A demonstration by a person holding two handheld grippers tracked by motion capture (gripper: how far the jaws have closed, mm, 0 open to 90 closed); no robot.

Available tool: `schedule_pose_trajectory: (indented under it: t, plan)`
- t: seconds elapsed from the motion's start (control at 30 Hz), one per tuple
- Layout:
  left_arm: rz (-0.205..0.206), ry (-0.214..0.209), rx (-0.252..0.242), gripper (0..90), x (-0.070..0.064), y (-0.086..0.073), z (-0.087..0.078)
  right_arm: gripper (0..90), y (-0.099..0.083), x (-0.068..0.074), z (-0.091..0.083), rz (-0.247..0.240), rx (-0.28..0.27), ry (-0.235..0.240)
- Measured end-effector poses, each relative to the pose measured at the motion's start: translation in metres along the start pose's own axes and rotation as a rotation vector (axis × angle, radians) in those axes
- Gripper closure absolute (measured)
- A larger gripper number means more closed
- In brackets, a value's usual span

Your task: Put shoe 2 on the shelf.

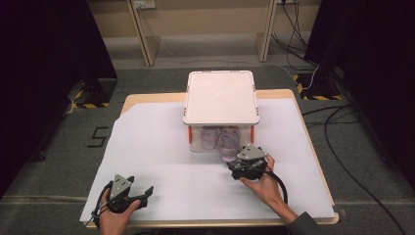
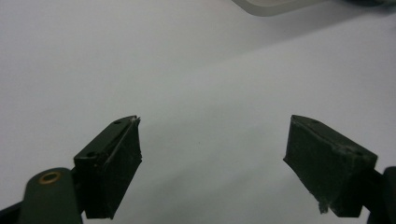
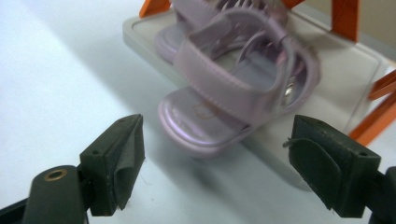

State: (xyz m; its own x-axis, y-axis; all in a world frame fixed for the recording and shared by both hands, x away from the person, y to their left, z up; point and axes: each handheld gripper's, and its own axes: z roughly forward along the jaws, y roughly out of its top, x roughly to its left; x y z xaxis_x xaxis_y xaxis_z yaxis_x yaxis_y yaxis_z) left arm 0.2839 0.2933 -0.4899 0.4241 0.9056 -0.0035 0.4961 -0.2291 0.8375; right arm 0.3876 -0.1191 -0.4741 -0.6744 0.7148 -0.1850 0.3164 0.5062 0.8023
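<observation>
A clear plastic box (image 1: 221,98) with a white lid and orange latches stands at the middle of the table, its front side open. Two lilac sandals lie in its opening; one sandal (image 1: 228,147) (image 3: 233,88) sticks out over the front lip (image 3: 327,93). My right gripper (image 1: 234,166) (image 3: 215,163) is open just in front of that sandal's toe, jaws wide, nothing between them. My left gripper (image 1: 147,193) (image 2: 212,158) is open near the table's front left, over bare white paper (image 2: 187,70).
White paper (image 1: 161,147) covers the wooden table (image 1: 132,100). The second sandal (image 1: 209,137) lies farther inside the box. Grey floor, cables (image 1: 342,147) and dark curtains surround the table.
</observation>
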Motion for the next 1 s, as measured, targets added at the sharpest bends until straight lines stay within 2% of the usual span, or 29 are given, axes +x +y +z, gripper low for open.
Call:
schedule_pose_trajectory:
  t: [0.1,0.27,0.33,0.4,0.5,0.6,0.7,0.93,1.0]
  plan:
    - [-0.001,0.001,-0.001,17.7,0.0,0.0,0.001,20.7,-0.002,0.003,0.008,-0.022,0.025,-0.003]
    - [0.0,0.0,0.001,17.7,0.0,0.0,0.0,31.7,-0.002,0.003,0.013,-0.055,0.035,-0.032]
    - [-0.003,0.0,-0.001,17.7,0.0,0.0,0.0,32.6,-0.003,0.0,0.013,-0.037,0.038,-0.02]
    - [-0.001,0.0,0.002,17.7,0.0,0.0,0.0,34.3,-0.003,-0.001,0.012,-0.042,0.042,-0.016]
    - [0.0,0.001,0.001,17.7,0.0,0.0,0.0,37.5,-0.002,-0.003,0.013,-0.052,0.047,-0.038]
    - [0.0,0.001,0.002,17.7,0.0,0.0,0.001,38.3,-0.003,-0.009,0.016,-0.019,0.037,-0.034]
    - [0.0,0.0,0.004,17.7,0.0,0.0,0.001,39.1,0.0,-0.013,0.021,-0.026,0.031,-0.056]
    - [0.004,0.002,0.006,17.7,0.0,0.0,0.001,38.2,0.006,-0.02,0.031,0.018,0.026,-0.069]
    - [0.003,0.001,0.007,17.7,0.0,0.0,0.001,37.5,0.009,-0.021,0.034,0.014,0.024,-0.075]
